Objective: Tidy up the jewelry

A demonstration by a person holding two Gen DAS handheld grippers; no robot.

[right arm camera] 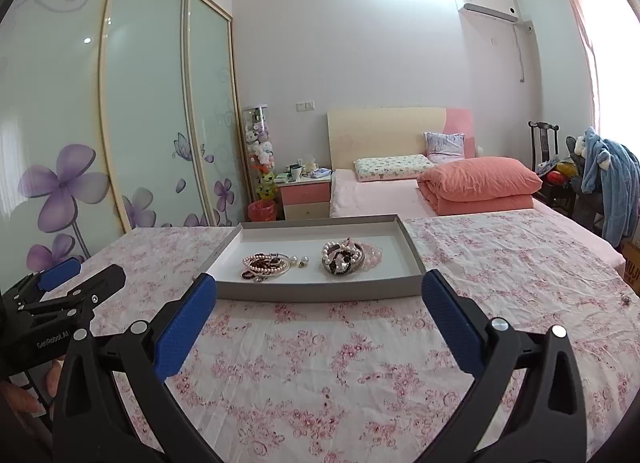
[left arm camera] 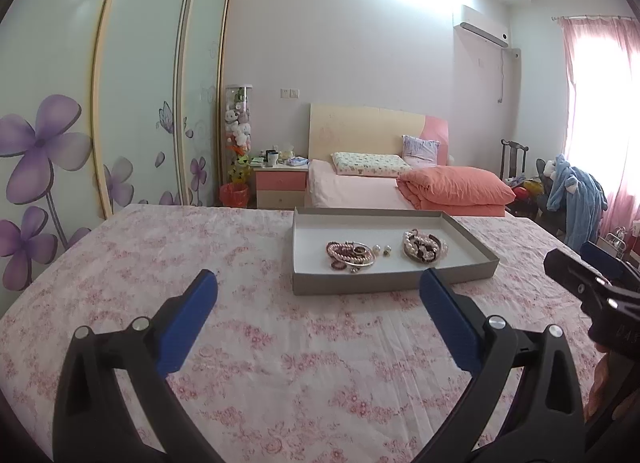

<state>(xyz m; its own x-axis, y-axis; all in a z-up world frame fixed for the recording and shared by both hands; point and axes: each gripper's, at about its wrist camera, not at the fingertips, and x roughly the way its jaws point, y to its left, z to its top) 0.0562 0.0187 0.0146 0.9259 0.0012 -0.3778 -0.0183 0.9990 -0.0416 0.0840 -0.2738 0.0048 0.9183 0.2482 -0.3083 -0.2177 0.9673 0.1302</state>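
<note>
Both the left gripper (left arm camera: 318,283) and the right gripper (right arm camera: 320,287) are wide apart and hold nothing. The jewelry (right arm camera: 267,265) lies in two heaps inside the tray (right arm camera: 320,290) on the bed (right arm camera: 320,363).

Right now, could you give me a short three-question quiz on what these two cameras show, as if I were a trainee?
1. True or false: the left gripper and right gripper both stand open and empty.
2. Where do the jewelry piles lie?
A. on the floral sheet
B. in the grey tray
C. on the nightstand
3. How many separate piles are there?

Key: 1 true; 2 B; 3 two, with small loose pearls between.
</note>
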